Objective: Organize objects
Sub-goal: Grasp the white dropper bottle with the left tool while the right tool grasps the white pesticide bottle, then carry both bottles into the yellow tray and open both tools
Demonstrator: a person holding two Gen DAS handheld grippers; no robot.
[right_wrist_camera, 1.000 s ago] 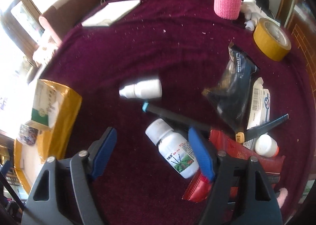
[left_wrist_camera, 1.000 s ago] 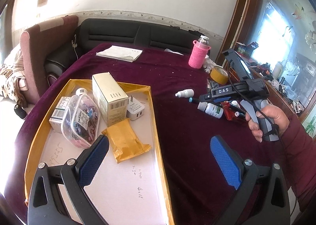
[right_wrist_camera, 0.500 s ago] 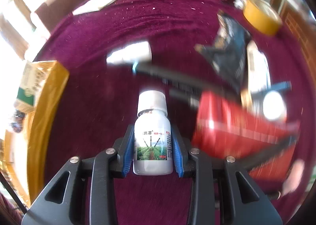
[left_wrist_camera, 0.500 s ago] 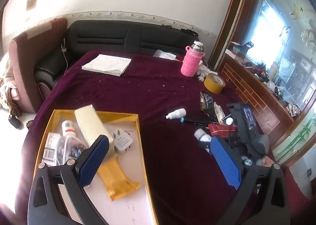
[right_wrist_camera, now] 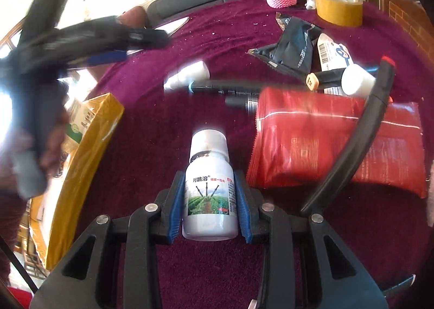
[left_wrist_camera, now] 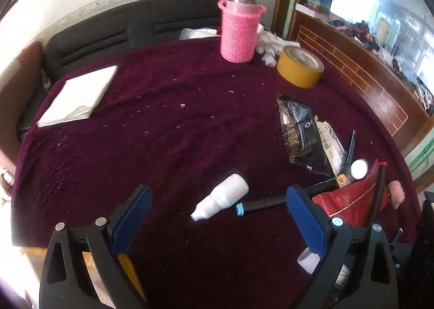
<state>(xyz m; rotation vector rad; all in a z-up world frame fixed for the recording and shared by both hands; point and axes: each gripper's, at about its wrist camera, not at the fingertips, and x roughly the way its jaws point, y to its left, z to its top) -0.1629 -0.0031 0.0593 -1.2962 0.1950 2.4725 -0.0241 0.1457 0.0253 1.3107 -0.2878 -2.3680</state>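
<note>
R gripper [right_wrist_camera: 208, 200] clamped on 1 white plastic bottle w/ green field label [right_wrist_camera: 208, 189], held just above maroon tablecloth [left_wrist_camera: 162, 130]. L gripper [left_wrist_camera: 217, 216] wide open, nothing between pads. On cloth: 1 small white dropper bottle [left_wrist_camera: 221, 196], 1 red foil pouch [right_wrist_camera: 320, 140], 1 black foil packet [left_wrist_camera: 301, 132], 1 yellow tape roll [left_wrist_camera: 299, 66], 1 pink knit-sleeved flask [left_wrist_camera: 238, 33].

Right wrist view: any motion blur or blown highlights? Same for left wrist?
Right wrist view: left gripper smeared by motion blur, white bottle sharp between the pads, its cap glaring. Left wrist view: mostly sharp, small white bottle slightly overexposed, bottom-left corner and window blown out; fisheye bends the table edge.
</note>
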